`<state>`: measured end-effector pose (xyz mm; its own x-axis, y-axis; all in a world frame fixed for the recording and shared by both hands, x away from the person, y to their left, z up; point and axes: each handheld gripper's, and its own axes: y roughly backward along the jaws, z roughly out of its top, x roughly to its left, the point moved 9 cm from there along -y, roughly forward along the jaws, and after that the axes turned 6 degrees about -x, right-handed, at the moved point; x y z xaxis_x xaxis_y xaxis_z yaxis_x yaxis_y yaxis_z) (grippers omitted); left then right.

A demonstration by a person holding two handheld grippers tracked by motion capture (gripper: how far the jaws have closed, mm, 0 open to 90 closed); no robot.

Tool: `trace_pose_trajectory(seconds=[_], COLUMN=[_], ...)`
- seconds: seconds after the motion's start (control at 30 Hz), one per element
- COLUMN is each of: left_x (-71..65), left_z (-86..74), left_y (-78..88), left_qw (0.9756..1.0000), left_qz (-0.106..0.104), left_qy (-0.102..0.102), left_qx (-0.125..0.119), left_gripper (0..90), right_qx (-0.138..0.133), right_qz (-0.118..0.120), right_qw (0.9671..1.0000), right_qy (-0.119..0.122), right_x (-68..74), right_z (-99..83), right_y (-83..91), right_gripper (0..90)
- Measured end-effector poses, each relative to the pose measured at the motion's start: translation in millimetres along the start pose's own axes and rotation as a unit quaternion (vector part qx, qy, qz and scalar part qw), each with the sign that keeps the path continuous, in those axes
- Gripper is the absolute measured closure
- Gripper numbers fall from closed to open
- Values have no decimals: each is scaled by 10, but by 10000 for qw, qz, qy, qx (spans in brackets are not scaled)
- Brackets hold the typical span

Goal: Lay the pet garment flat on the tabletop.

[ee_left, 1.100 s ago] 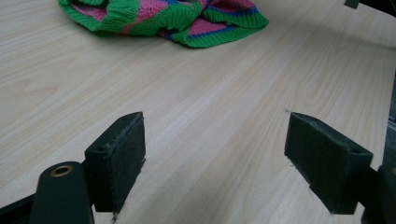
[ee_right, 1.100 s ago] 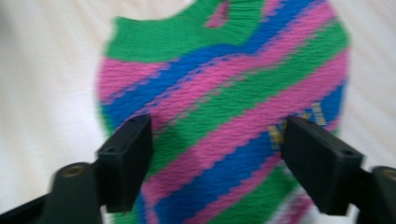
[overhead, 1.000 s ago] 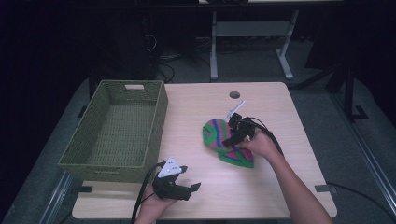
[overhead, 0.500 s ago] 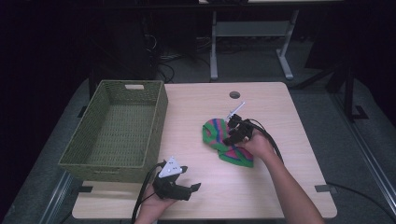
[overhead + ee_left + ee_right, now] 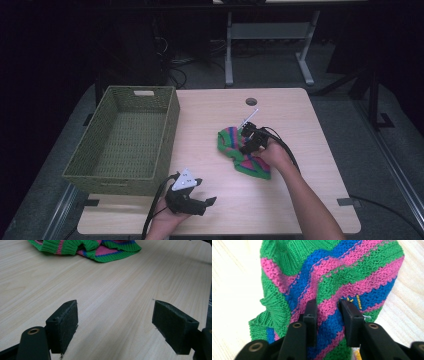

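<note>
Knit cloth (image 5: pixel 243 151) lies bunched right of centre on the table (image 5: pixel 310 200), well apart from the basket (image 5: pixel 125 140) at left, probably its destination. Right gripper (image 5: pixel 327 315) points down into it; its jaws have just been closing and now pinch up a ridge of knit, gathering enough to lift. Left gripper (image 5: pixel 113 322) rests low at the frame's bottom edge, jaws spread over bare wood, idle.

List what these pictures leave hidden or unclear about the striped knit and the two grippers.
- Striped knit: what garment it is; bunched up, and cut off at the top edge of the left gripper view.
- Right gripper: jaws have just been closing with a knit fold between them; whether the pads press firmly is unclear. In the high view the hand hides it.
- Yellow marks beside the right pad: too small to read.
- Left gripper: open over bare table.
</note>
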<state>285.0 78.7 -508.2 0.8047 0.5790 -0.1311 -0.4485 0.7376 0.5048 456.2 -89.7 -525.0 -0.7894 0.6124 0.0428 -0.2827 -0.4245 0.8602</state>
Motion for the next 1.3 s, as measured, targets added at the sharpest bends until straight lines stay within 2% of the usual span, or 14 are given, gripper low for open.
trace_pose_trajectory(seconds=[0.2, 0.5, 0.6, 0.7, 0.8, 0.83, 0.9, 0.93, 1.07, 1.13, 1.2, 1.23, 1.3], left_x=[15, 66, 69, 72, 68, 67, 68, 70, 63, 53, 43, 43, 33], left_z=[6, 11, 13, 14, 15, 15, 16, 17, 16, 15, 15, 15, 14], left_y=[24, 50, 53, 46, 42, 40, 37, 30, 18, 7, 5, 5, 9], left_qw=[10000, 9999, 9999, 9999, 9999, 9999, 9999, 9999, 9999, 9999, 10000, 10000, 10000], left_qz=[3, 43, 43, 44, 48, 48, 53, 53, 48, 41, 36, 36, 28], left_qy=[20, 70, 80, 95, 80, 82, 84, 86, 92, 86, 75, 75, 33], left_qx=[-37, -76, -85, -82, -74, -75, -74, -74, -54, -53, -36, -36, -35], left_gripper=[205, 206, 206, 206, 206, 206, 206, 206, 206, 206, 206, 206, 206], right_qx=[-184, -531, -516, -360, -204, -187, -104, -90, -84, -57, -63, -63, -226], right_qz=[156, 432, 405, 399, 416, 401, 223, 165, 105, 35, 13, 13, 132], right_qw=[9994, 9956, 9954, 9966, 9979, 9984, 9997, 9998, 9997, 9998, 9999, 9999, 9995], right_qy=[-238, -635, -693, -625, -455, -340, 32, 121, 206, 191, 123, 123, -189], right_x=[-29, -107, -141, -129, -80, -57, -30, -22, -19, -14, -17, -17, -43], right_z=[-6, 21, 6, -31, -45, -40, -39, -37, -43, -37, -24, -24, -19], right_y=[17, 99, 122, 96, 50, 39, 24, 16, 13, 13, 10, 10, 9], right_gripper=[756, 803, 803, 772, 574, 545, 520, 519, 568, 704, 759, 759, 786])
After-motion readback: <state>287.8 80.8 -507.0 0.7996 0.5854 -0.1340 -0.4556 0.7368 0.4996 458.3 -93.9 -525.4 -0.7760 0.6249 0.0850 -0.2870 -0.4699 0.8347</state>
